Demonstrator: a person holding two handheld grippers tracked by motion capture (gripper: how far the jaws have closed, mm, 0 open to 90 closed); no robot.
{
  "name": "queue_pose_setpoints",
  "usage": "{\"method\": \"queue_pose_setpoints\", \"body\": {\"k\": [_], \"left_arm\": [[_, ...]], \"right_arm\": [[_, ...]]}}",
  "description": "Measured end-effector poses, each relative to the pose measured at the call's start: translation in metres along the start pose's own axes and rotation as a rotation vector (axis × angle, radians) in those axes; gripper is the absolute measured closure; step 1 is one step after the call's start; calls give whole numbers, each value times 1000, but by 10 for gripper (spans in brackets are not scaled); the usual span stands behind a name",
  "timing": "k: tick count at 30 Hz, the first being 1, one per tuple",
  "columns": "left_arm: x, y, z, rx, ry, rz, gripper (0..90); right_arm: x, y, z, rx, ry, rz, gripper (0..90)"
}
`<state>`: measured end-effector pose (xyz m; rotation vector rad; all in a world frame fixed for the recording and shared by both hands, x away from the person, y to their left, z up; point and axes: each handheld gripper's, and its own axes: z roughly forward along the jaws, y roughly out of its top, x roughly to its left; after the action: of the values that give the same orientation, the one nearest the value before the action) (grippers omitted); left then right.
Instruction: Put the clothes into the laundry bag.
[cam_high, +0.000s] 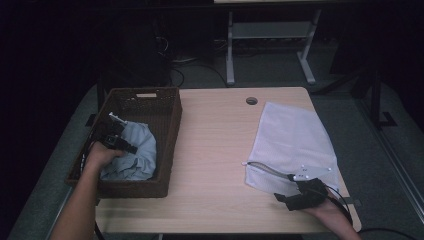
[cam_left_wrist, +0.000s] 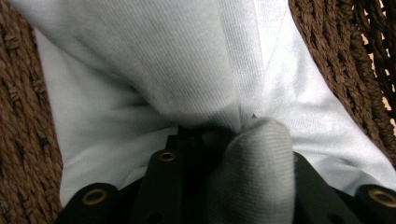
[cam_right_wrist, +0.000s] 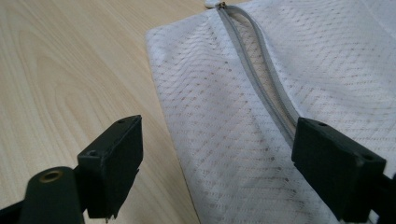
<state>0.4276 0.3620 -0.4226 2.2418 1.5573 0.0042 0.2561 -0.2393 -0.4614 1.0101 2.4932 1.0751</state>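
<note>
The left gripper (cam_high: 116, 138) reaches down into a brown woven basket (cam_high: 170, 125) at the left end of the table (cam_high: 215, 150), its jaws pinching a fold of a pale blue-grey garment (cam_high: 140, 152) that lies crumpled inside. In the left gripper view the ribbed cloth (cam_left_wrist: 187, 74) bulges over and between the black jaws, a rounded fold (cam_left_wrist: 259, 163) pushed up between them, and the basket's woven walls (cam_left_wrist: 18, 154) close in on both sides. The left hand (cam_high: 102, 155) grips the tool from the near side, forearm coming in from the bottom edge. The right gripper (cam_high: 295, 192) sits at the near right corner of the table, over the near edge of a white mesh laundry bag (cam_high: 292, 137) that lies flat on the wood. Its jaws are spread wide and hold nothing: in the right gripper view one jaw stands over bare table (cam_right_wrist: 70, 70), the other over the bag (cam_right_wrist: 219, 140) beside its grey zipper (cam_right_wrist: 261, 79), which gapes partly unzipped. Basket and bag are well apart, with bare tabletop between them. A round cable hole (cam_high: 251, 100) sits near the table's far edge. Beyond the table, the legs of another desk (cam_high: 230, 50) stand on a dark floor.
</note>
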Motion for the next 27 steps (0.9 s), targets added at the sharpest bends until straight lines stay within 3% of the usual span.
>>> {"method": "queue_pose_setpoints", "body": {"k": [3,9,18,27], "left_arm": [[-1,1,-5,-12,3,2,757],[-5,3,-21,-82,-28,19,760],[-18,9,-57,-222,-71,54,762],[-34,14,-88,-301,-88,84,761]], "right_arm": [[0,0,0,0,0,5,157],[-1,-1,-1,-4,-1,8,157],[-2,-1,-1,-6,-2,10,157],[-2,-1,-2,-9,-5,11,157]]}}
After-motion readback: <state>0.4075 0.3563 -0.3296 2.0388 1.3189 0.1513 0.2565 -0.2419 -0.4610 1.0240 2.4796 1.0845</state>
